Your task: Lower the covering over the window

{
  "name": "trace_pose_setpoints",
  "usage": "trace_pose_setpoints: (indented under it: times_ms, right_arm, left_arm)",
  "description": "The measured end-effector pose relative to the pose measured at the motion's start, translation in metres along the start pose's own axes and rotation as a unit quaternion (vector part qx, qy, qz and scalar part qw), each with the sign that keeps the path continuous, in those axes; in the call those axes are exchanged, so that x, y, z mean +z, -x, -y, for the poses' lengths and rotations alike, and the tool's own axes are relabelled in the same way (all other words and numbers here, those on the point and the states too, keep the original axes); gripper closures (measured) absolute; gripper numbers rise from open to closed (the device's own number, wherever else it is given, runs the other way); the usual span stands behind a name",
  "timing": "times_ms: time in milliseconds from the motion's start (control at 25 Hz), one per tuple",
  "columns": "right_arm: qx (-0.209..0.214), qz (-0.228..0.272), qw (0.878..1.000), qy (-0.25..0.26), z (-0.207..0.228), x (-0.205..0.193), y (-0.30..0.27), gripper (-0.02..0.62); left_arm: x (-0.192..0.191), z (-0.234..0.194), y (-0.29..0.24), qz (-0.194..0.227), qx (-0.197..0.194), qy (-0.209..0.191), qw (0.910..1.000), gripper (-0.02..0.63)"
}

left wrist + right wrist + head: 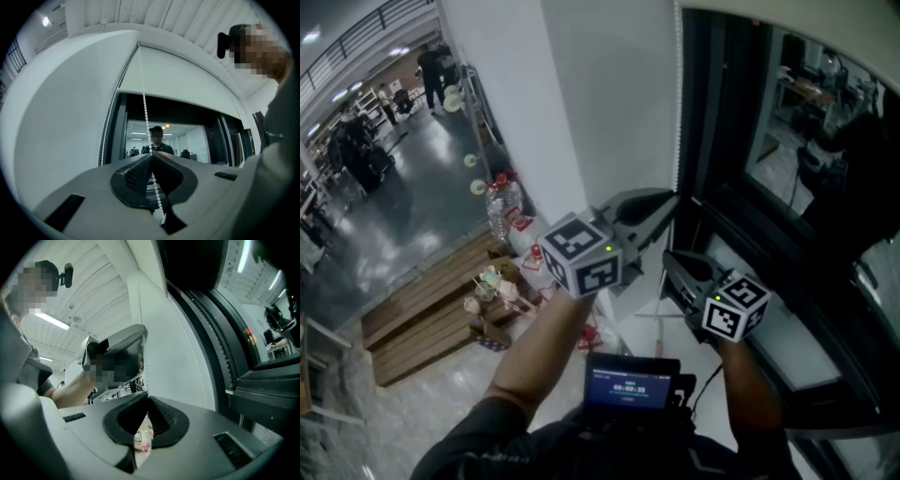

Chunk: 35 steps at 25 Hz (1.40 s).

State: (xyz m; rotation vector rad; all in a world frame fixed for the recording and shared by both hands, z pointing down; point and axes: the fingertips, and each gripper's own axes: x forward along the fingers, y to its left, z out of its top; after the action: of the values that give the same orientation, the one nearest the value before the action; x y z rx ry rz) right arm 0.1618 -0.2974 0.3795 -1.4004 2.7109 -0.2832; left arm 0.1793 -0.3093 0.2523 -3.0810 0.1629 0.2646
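White beads of the cord [678, 112] hang down the left edge of the window [787, 159] in the head view and reach the left gripper [673, 199]; the right gripper [668, 258] sits just below. In the left gripper view the jaws are clenched on the cord, and the blind [183, 82] covers only the window's top. In the right gripper view the jaws are pressed together.

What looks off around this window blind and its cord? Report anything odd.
Nothing stands out. The blind covers only the top of the window, and the bead chain hangs straight, pinched in the left gripper. No damage shows.
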Motion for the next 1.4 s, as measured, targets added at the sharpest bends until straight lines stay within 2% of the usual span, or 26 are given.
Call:
trace_pose_setpoints:
  times_ms: [280, 480, 640, 800, 880, 960, 1200, 1400]
  right_arm:
    - [-0.019, -0.042, 0.998, -0.030, 0.017, -0.048, 0.000, 0.584]
    - [-0.026, -0.066, 0.996, -0.050, 0.017, -0.071, 0.004, 0.584]
    - [-0.027, -0.071, 0.995, -0.062, 0.017, -0.084, 0.005, 0.584]
    - [-0.044, -0.090, 0.994, -0.030, 0.023, -0.079, 0.011, 0.571]
    - [-0.059, -0.088, 0.994, -0.007, 0.026, -0.065, 0.020, 0.558]
    - [-0.058, -0.065, 0.996, 0.009, 0.025, -0.038, 0.027, 0.535]
    - [-0.028, 0.022, 0.998, 0.061, 0.001, 0.067, 0.030, 0.508]
    - [-0.005, 0.046, 0.995, 0.090, -0.012, 0.119, 0.009, 0.506]
  left_arm:
    - [-0.050, 0.003, 0.003, -0.030, 0.003, 0.023, 0.9993, 0.600]
    - [-0.083, 0.006, 0.011, -0.063, 0.008, 0.018, 0.9979, 0.601]
    - [-0.097, 0.008, 0.014, -0.065, 0.007, 0.029, 0.9974, 0.601]
    - [-0.098, 0.005, 0.015, -0.068, 0.010, 0.025, 0.9973, 0.601]
    - [-0.097, 0.004, 0.016, -0.066, 0.009, 0.026, 0.9975, 0.601]
    - [-0.096, 0.004, 0.018, -0.060, 0.009, 0.029, 0.9978, 0.601]
    - [-0.095, 0.009, 0.017, -0.053, 0.002, 0.032, 0.9981, 0.601]
    - [-0.096, 0.013, 0.015, -0.051, -0.008, 0.037, 0.9980, 0.601]
